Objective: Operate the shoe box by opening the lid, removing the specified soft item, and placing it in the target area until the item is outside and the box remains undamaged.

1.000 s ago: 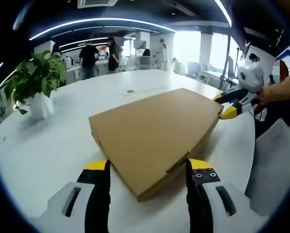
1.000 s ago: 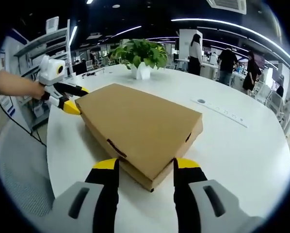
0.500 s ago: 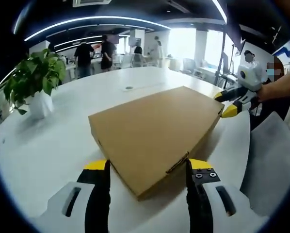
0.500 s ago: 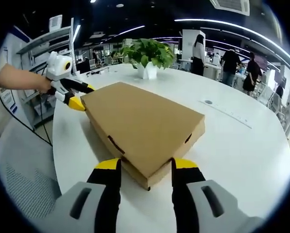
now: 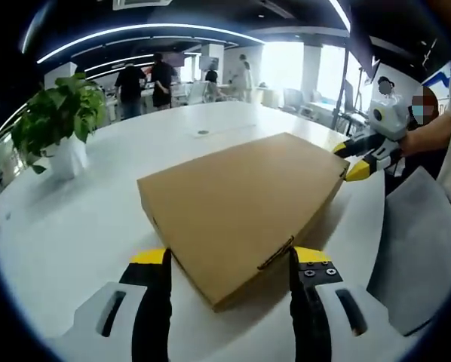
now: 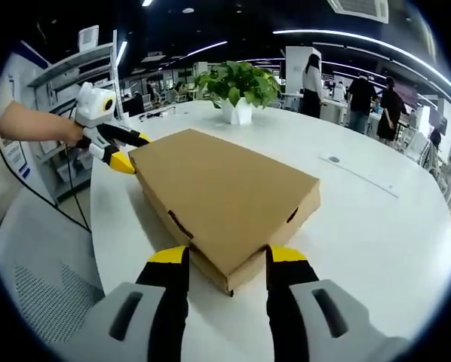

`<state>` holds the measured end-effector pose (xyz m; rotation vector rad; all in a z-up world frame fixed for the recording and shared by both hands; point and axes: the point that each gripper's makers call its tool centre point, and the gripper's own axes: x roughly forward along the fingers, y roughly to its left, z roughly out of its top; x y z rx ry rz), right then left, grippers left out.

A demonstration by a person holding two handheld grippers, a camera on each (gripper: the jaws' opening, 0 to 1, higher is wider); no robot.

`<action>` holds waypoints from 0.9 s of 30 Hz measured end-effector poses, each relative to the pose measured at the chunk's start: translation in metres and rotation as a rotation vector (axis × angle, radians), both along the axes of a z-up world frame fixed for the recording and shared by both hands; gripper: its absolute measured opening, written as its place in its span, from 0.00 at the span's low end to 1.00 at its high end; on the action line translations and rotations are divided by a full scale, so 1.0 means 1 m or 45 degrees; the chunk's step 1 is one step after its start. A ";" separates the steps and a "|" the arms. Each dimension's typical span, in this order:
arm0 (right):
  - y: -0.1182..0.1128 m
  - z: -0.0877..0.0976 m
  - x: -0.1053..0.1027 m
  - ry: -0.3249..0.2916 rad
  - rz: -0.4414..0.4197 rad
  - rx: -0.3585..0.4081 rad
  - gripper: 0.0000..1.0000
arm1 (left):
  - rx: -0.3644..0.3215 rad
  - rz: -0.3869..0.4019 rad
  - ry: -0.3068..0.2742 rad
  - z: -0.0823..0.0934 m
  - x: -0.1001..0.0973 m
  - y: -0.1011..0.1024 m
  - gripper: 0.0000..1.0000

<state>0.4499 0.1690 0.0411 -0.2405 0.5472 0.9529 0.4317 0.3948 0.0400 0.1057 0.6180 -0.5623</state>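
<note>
1. While the lid lies flat and shut, the brown cardboard shoe box (image 5: 244, 207) sits on the round white table (image 5: 75, 234), with both grippers at opposite corners of it.
2. Seen in the left gripper view, the left gripper (image 5: 229, 260) has its yellow-tipped jaws spread apart, straddling the box's near corner without closing on it.
3. Seen in the right gripper view, the right gripper (image 6: 220, 259) stands the same way at the opposite corner, jaws wide on either side of the cardboard edge.
4. Each gripper also appears in the other's view at the box's far corner, held by a hand (image 6: 63, 134) with a bare forearm reaching in level from beyond the table edge; its yellow tips sit just at the corner, one above and one below the lid's edge.
5. Beyond the box stands a potted plant (image 5: 56, 124) in a white pot, well apart from it.
6. Beside the box, off the table's edge, is a grey mesh chair (image 6: 37, 279).
7. Farther behind the box, people (image 6: 350, 94) stand in an office.
</note>
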 end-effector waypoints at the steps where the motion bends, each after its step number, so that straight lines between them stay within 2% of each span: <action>1: 0.002 0.000 -0.001 0.000 0.000 0.002 0.36 | 0.000 0.000 0.000 0.000 -0.001 0.001 0.63; 13: 0.012 0.000 -0.010 -0.015 0.022 -0.008 0.37 | -0.005 -0.002 -0.008 0.000 -0.008 0.012 0.64; 18: 0.012 0.000 -0.011 0.007 0.011 0.004 0.39 | 0.005 0.002 -0.002 0.003 -0.010 0.008 0.64; 27: 0.011 0.003 -0.012 -0.005 0.024 0.000 0.38 | -0.017 0.020 0.027 0.007 -0.012 0.002 0.66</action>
